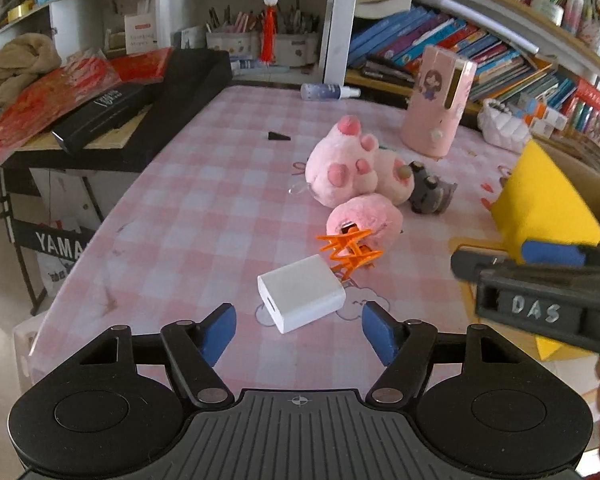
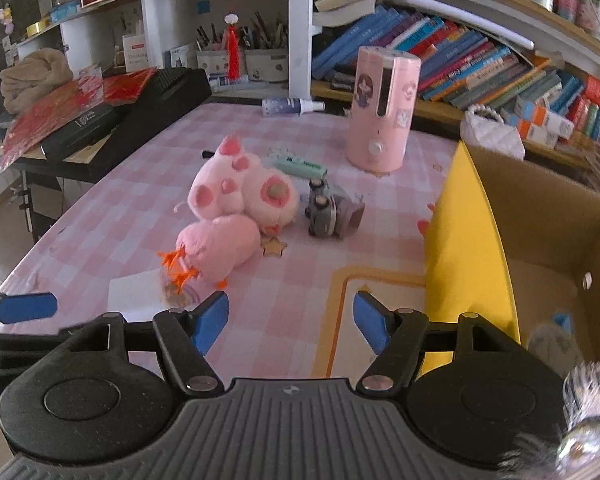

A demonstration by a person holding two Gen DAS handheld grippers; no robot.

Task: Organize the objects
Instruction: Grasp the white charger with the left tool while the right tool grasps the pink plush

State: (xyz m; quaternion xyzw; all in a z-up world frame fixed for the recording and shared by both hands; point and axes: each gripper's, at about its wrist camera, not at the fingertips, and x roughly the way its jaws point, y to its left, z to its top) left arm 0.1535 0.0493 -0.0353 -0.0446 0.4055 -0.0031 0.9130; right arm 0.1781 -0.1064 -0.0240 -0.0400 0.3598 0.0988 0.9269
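Note:
A white charger block [image 1: 302, 298] lies on the pink checked tablecloth [image 1: 204, 208], just ahead of my left gripper [image 1: 300, 330]. That gripper is open and its blue pads [image 1: 220, 332] do not touch the charger. An orange claw clip [image 1: 350, 254] leans against a pink plush [image 1: 364, 216] right behind the charger. My right gripper [image 2: 290, 322] is open over bare cloth beside the yellow cardboard box [image 2: 468, 248], with nothing between its fingers. In the right wrist view the charger [image 2: 136, 294] shows as a blurred white patch at the left.
Two more pink plush paws [image 2: 236, 192] and a grey toy car [image 2: 328, 212] lie mid-table. A pink humidifier [image 2: 382, 108] stands behind them, with a spray bottle [image 2: 288, 106] lying at the back. A black keyboard [image 1: 172, 108] piled with red packets borders the table's left edge. Bookshelves line the right.

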